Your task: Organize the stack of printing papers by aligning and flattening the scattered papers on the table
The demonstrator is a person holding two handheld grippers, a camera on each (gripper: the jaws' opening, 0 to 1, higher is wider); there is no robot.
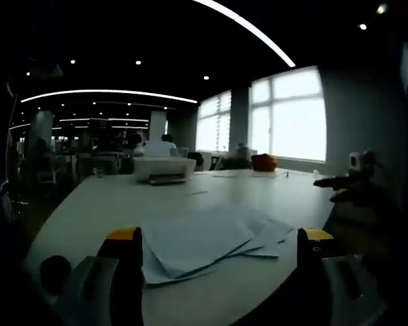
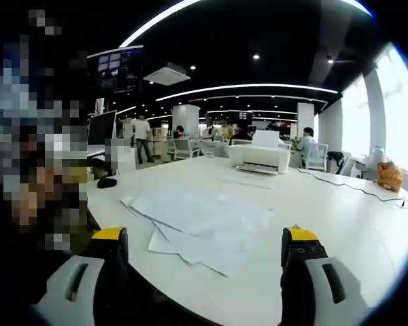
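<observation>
While both grippers hang low at the near edge of the white worktop point(image 2: 340, 217), the scattered printing papers point(image 2: 204, 224) lie fanned out and overlapping just ahead of them, untouched. In the right gripper view, the right gripper point(image 2: 204, 255) has its jaws released, spread wide either side of the loose sheets, gripping nothing. Farther back on the worktop sits a white printer point(image 2: 260, 157), with a dark cable point(image 2: 347, 187) trailing off to the right and a black mouse point(image 2: 107, 182) at the far left. In the left gripper view, the left gripper point(image 1: 221, 248) is likewise released, jaws wide apart, the papers point(image 1: 204, 241) resting flat between and beyond them. The other gripper point(image 1: 353, 185) shows at the right edge, near the bright windows point(image 1: 289, 115).
</observation>
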